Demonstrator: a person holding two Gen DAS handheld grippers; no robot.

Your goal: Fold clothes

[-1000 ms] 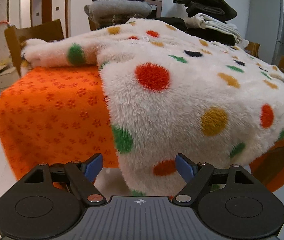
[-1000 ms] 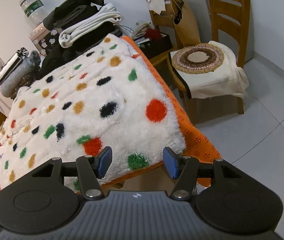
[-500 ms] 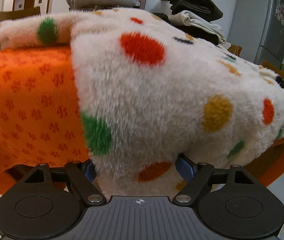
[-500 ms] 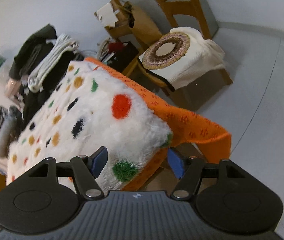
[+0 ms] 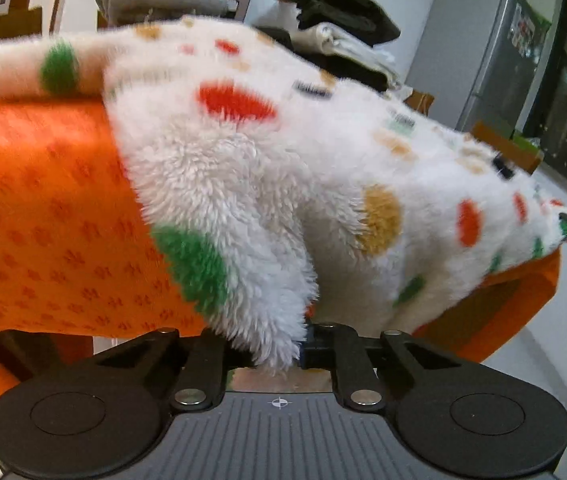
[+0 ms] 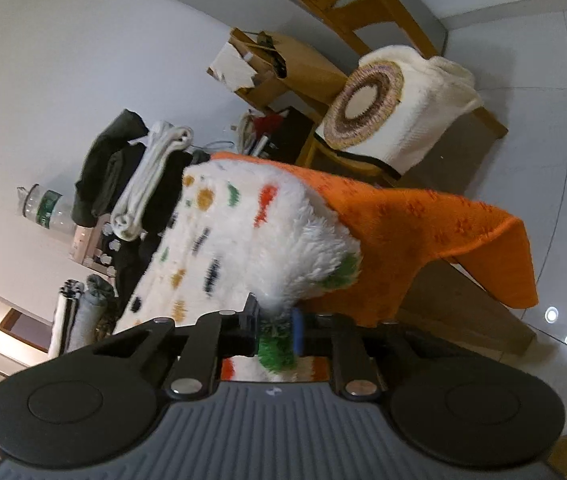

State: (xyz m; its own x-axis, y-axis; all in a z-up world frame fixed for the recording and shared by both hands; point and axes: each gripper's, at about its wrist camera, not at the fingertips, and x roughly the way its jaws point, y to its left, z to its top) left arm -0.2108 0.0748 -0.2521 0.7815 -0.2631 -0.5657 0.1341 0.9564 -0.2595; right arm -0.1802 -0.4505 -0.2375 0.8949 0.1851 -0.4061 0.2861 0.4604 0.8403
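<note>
The fleece garment (image 5: 323, 168) hangs off the worktop (image 5: 43, 208); the left tool (image 5: 279, 350) and right tool (image 6: 275, 338) are closing, clamped on its lower corners, likely to lift a fold.

Spotted white fleece garment (image 5: 243, 168) overhanging table

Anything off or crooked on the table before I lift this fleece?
Nothing damaged or spilled. The orange table cover hangs unevenly, one corner drooping low. Both grippers, left and right, are closing on the spotted fleece hem.
</note>
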